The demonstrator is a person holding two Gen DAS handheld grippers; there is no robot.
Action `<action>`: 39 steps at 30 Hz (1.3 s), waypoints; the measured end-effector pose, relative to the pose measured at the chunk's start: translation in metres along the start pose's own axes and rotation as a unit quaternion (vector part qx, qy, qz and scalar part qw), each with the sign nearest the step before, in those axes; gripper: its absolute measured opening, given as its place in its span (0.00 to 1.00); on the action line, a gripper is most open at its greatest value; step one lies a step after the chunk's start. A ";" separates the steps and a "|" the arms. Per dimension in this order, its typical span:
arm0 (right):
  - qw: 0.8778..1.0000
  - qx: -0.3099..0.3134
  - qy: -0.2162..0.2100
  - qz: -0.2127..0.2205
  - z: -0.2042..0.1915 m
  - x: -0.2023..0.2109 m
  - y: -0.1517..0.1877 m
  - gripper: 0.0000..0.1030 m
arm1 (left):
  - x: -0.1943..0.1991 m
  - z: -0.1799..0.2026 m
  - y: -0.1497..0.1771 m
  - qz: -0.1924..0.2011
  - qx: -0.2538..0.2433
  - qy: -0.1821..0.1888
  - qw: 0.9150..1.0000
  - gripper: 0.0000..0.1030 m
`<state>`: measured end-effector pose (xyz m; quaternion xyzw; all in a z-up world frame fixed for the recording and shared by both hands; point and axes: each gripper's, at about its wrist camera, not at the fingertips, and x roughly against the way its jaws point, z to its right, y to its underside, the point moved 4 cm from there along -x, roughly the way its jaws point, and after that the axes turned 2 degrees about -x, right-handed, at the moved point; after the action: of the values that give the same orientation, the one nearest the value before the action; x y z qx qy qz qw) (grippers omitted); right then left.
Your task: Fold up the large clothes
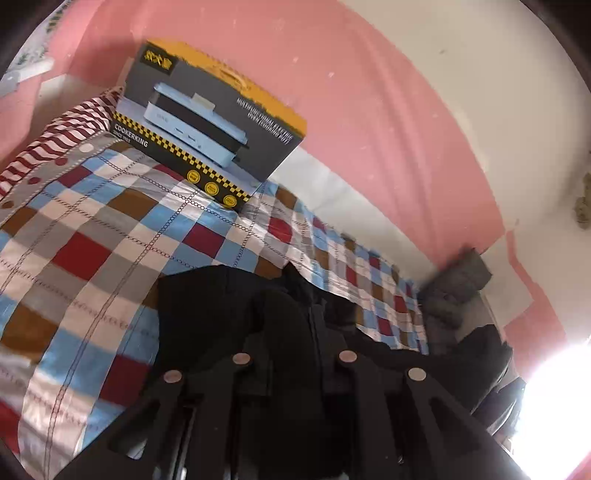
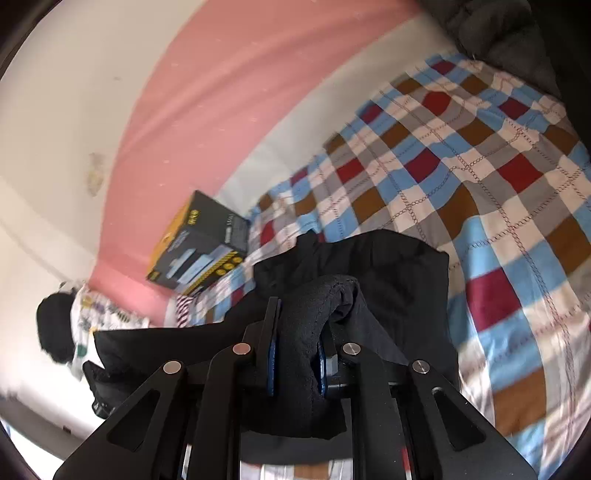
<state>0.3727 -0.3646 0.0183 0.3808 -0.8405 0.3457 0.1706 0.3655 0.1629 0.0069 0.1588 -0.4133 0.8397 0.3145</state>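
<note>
A large black garment (image 1: 214,306) lies on the checked bedsheet (image 1: 96,236) and drapes over my left gripper (image 1: 291,343), which is shut on a bunch of its cloth; the fingers are hidden by it. In the right wrist view the black garment (image 2: 402,273) spreads from the bedsheet (image 2: 498,192) toward me. My right gripper (image 2: 297,354) is shut on a thick rolled edge of the garment between its blue pads (image 2: 272,354), lifted above the bed.
A Cookerking appliance box (image 1: 210,122) stands on the bed against the pink wall (image 1: 369,110), also in the right wrist view (image 2: 199,247). A striped red-white cloth (image 1: 55,140) lies beside it. Grey folded fabric (image 1: 454,284) sits at the bed's far end. A dark grey blanket (image 2: 498,33) lies at top right.
</note>
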 end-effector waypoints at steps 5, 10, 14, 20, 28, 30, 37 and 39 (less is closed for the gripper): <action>0.999 -0.034 0.030 -0.027 0.026 -0.066 -0.033 0.17 | -0.073 -0.023 -0.017 -0.035 0.017 -0.036 0.999 0.15; 0.993 -0.081 0.063 -0.057 0.063 -0.127 -0.045 0.20 | -0.140 -0.059 -0.013 -0.078 0.052 -0.068 0.993 0.17; 0.989 -0.104 0.077 -0.067 0.083 -0.158 -0.046 0.26 | -0.168 -0.074 -0.008 -0.102 0.058 -0.080 0.990 0.21; 0.995 -0.092 0.022 -0.028 0.069 -0.147 -0.055 0.69 | -0.161 -0.075 -0.018 -0.128 0.085 -0.043 0.987 0.30; 0.999 -0.008 0.043 0.025 0.046 -0.110 -0.064 0.72 | -0.122 -0.070 -0.030 -0.082 0.114 0.011 0.990 0.45; 0.998 0.010 0.063 0.023 0.048 -0.108 -0.058 0.72 | -0.117 -0.071 -0.030 -0.067 0.121 0.016 0.990 0.48; 0.993 0.055 0.104 -0.003 0.066 -0.118 -0.035 0.72 | -0.088 -0.077 -0.036 0.007 0.097 -0.011 0.995 0.68; 0.992 0.048 0.117 -0.010 0.076 -0.123 -0.027 0.72 | -0.093 -0.081 -0.026 -0.014 0.070 -0.033 0.997 0.68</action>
<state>0.4716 -0.3672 -0.0900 0.3542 -0.7933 0.4258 0.2529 0.4521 0.2024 -0.0755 0.2137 -0.3611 0.8563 0.3010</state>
